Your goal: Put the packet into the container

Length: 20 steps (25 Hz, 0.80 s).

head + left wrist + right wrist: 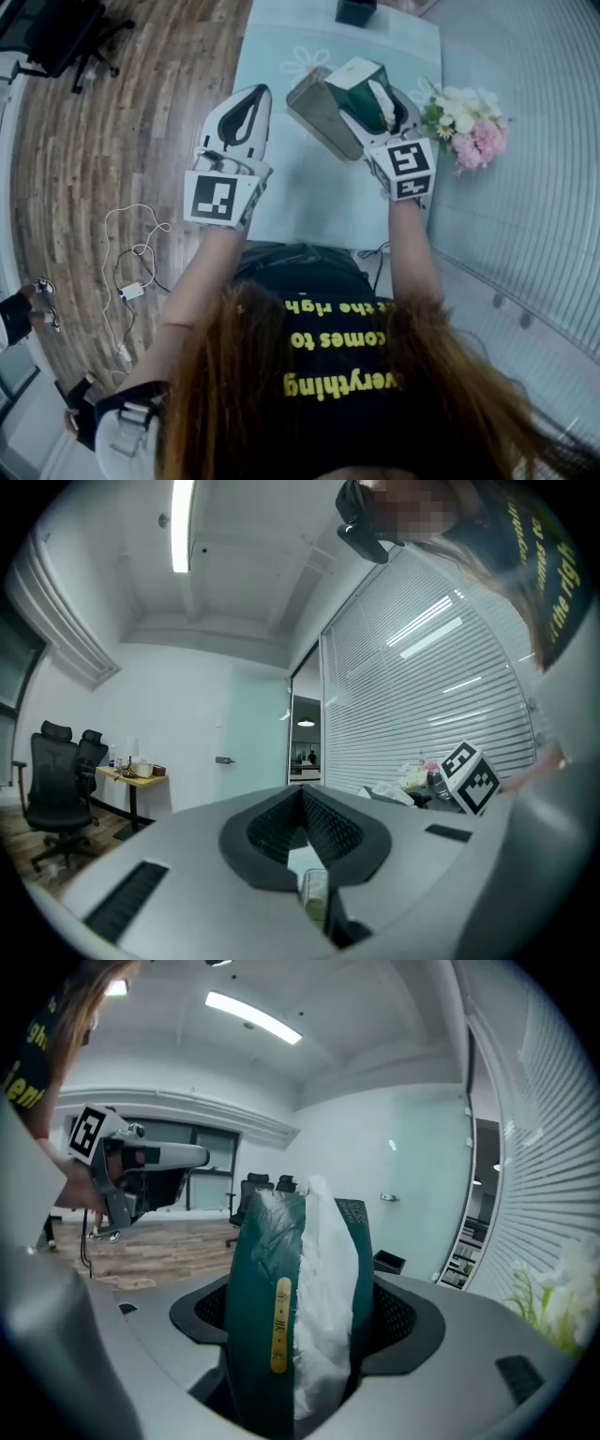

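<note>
Right gripper (382,105) has its fingers clamped on the green packet (267,1316), held up just right of the grey container (319,117) over the tabletop (309,206). It looks like a light, squishy tissue pack, so I'd squeeze mid-body, gently. Left gripper (246,111) fingers are closed and empty.

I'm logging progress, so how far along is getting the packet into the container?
Done: the right tongs are shut on the green packet, so it is picked up. In hand: it is held next to the container, not inside. Left: lower it in and let go. The left tongs are shut and empty.
</note>
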{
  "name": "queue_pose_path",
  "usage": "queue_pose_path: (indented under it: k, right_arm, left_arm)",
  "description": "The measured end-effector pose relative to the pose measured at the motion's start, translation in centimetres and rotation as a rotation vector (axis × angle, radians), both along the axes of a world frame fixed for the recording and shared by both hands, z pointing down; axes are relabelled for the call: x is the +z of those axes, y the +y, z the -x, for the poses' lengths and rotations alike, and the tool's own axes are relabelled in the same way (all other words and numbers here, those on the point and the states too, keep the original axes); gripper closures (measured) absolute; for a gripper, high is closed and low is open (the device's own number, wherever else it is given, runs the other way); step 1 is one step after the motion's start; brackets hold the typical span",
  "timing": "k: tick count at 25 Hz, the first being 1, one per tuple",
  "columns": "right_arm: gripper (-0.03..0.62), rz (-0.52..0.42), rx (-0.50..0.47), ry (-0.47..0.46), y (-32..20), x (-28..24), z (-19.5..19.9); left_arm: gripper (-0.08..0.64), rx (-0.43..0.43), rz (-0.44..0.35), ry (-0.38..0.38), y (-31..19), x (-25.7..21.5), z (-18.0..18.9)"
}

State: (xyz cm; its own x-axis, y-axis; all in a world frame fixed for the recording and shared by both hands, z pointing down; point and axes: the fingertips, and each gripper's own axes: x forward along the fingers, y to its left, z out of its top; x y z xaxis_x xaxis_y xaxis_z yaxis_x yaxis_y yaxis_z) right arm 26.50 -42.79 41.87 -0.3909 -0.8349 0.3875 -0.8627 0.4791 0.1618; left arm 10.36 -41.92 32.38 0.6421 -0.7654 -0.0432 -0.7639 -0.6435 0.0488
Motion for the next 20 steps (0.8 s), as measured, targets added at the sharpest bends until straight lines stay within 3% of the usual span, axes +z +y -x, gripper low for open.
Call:
queue_pose_path:
  k: [13, 20]
  right_arm:
    - [0.216, 0.161, -0.121, 0.076, -0.9, 4.1, 1.3]
    - [0.216, 0.241, -0.153, 0.071, -1.4, 6.5, 2.7]
  left_arm:
    - [0.558, -0.047, 0.011, -0.003, 0.6, 0.4, 0.7]
    - [0.558, -0.071, 0.013, -0.004, 1.0, 0.2, 1.7]
